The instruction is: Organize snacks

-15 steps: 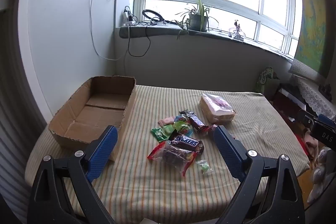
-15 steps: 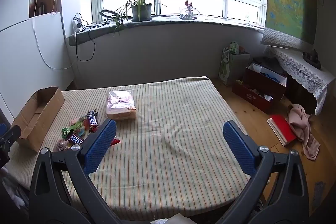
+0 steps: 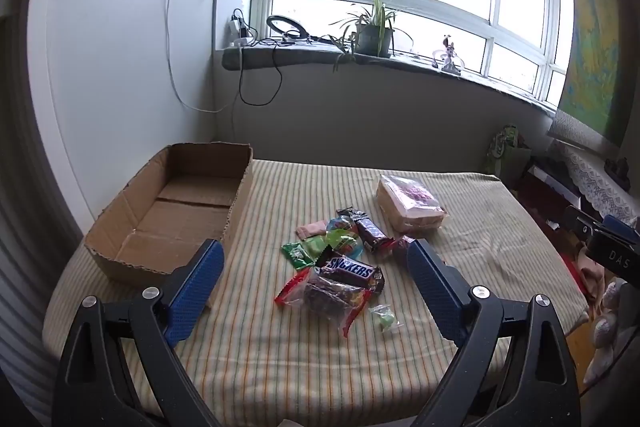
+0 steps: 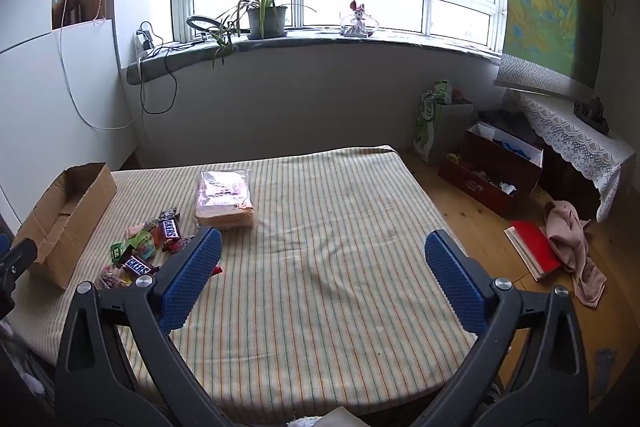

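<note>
A heap of small snacks lies on the striped tablecloth (image 3: 280, 355): a Snickers bar (image 3: 351, 271), a red-edged clear pack (image 3: 326, 297), green sweets (image 3: 304, 251), a dark bar (image 3: 370, 231) and a tiny clear bag (image 3: 385, 318). Behind it rests a clear bag of pink wafers (image 3: 408, 203). At the left stands an empty cardboard box (image 3: 176, 211). My left gripper (image 3: 314, 283) hangs open above the near side of the heap, touching nothing. My right gripper (image 4: 322, 275) is open over bare cloth, with the heap (image 4: 144, 251), the wafers (image 4: 224, 199) and the box (image 4: 64, 223) to its left.
A white panel and wall close off the left side. The windowsill behind holds a potted plant (image 4: 266, 15), cables and a figurine. Right of the table, on the wooden floor, are red boxes (image 4: 492, 171), a red book (image 4: 534, 249) and a pink cloth (image 4: 570, 243).
</note>
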{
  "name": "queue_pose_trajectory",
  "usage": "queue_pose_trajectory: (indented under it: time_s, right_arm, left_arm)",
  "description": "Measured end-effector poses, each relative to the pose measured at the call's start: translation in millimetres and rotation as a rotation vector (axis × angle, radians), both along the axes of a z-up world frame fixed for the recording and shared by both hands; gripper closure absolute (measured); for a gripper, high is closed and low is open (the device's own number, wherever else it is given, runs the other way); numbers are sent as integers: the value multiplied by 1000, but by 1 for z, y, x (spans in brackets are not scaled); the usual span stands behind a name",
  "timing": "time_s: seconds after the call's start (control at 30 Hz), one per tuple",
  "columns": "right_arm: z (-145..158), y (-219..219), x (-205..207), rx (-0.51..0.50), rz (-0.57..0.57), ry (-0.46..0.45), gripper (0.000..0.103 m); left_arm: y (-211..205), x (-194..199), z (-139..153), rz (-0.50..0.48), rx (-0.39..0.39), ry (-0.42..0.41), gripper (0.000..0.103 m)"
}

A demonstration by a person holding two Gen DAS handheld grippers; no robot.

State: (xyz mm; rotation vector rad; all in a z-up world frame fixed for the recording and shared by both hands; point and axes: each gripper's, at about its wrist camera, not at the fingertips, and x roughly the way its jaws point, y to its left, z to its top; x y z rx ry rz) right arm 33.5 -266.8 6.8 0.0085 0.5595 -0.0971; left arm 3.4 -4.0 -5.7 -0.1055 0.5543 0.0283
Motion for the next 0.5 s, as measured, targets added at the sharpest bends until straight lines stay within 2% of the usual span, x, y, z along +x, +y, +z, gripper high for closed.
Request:
queue_pose_trajectory:
  time_s: [0.5]
  right_arm:
    - [-5,0,3,8,3,11,0]
  left_arm:
    - [-2,3,-3,-10,-1,9,10]
